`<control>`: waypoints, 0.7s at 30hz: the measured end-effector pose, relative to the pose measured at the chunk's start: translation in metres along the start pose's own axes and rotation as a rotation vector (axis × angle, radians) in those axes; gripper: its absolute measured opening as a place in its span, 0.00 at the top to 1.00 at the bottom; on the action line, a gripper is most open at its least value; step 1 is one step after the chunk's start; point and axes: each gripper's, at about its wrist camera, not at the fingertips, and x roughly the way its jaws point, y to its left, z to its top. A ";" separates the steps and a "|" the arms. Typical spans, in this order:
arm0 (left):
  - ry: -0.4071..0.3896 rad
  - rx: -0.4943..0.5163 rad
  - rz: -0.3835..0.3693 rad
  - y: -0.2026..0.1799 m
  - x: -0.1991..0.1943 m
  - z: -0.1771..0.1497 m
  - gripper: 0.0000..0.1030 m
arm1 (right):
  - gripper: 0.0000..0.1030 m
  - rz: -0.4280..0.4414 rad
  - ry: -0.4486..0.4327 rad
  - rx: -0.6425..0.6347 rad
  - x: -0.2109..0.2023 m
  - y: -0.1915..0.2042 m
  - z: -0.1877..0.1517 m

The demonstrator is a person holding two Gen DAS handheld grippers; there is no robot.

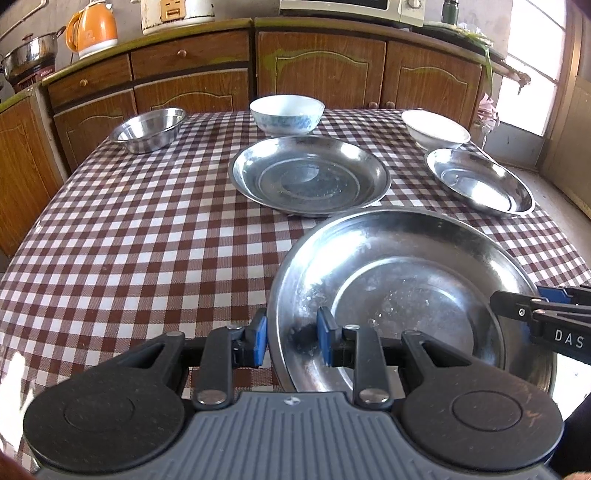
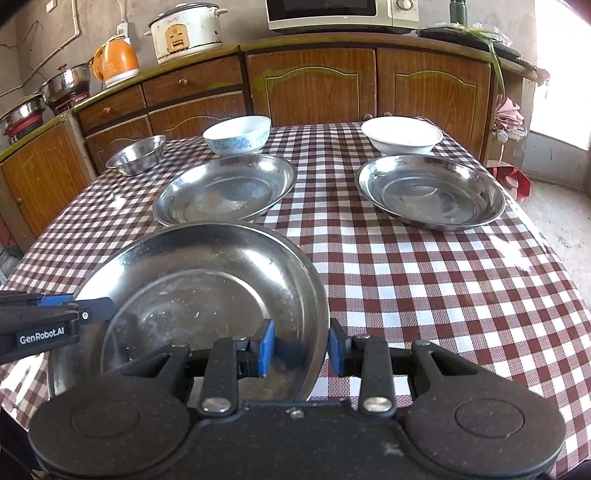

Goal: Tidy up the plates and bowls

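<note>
A large steel plate (image 1: 406, 266) (image 2: 192, 273) hangs low over the checked table near its front edge, held on both sides. My left gripper (image 1: 293, 339) is shut on its left rim, and my right gripper (image 2: 301, 347) is shut on its right rim. Each gripper also shows at the plate's far side in the other view: the right gripper (image 1: 498, 302) and the left gripper (image 2: 107, 308). Behind lie a second steel plate (image 1: 310, 173) (image 2: 225, 188) and a third (image 1: 480, 181) (image 2: 430, 192). At the back stand a small steel bowl (image 1: 149, 129) (image 2: 136, 155), a blue-patterned bowl (image 1: 286, 112) (image 2: 236, 134) and a white bowl (image 1: 436, 129) (image 2: 402, 134).
The checked tablecloth (image 1: 147, 240) (image 2: 443, 295) covers the whole table. Wooden cabinets (image 1: 321, 70) run behind it, bearing an orange kettle (image 2: 114, 61), a rice cooker (image 2: 188, 31) and a microwave (image 2: 340, 13). A steel pot (image 1: 31, 53) sits at the far left.
</note>
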 end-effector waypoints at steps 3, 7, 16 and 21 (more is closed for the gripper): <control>0.003 -0.003 -0.001 -0.001 0.002 -0.001 0.72 | 0.62 -0.004 0.002 0.002 0.001 -0.001 0.000; 0.011 -0.004 -0.001 -0.001 0.005 -0.003 0.72 | 0.62 -0.007 0.008 0.004 0.004 -0.002 -0.001; 0.037 -0.002 0.004 -0.001 0.013 -0.006 0.71 | 0.62 -0.006 0.027 0.005 0.012 -0.002 -0.005; 0.052 -0.006 0.007 0.001 0.017 -0.007 0.71 | 0.62 0.001 0.035 0.007 0.017 -0.002 -0.006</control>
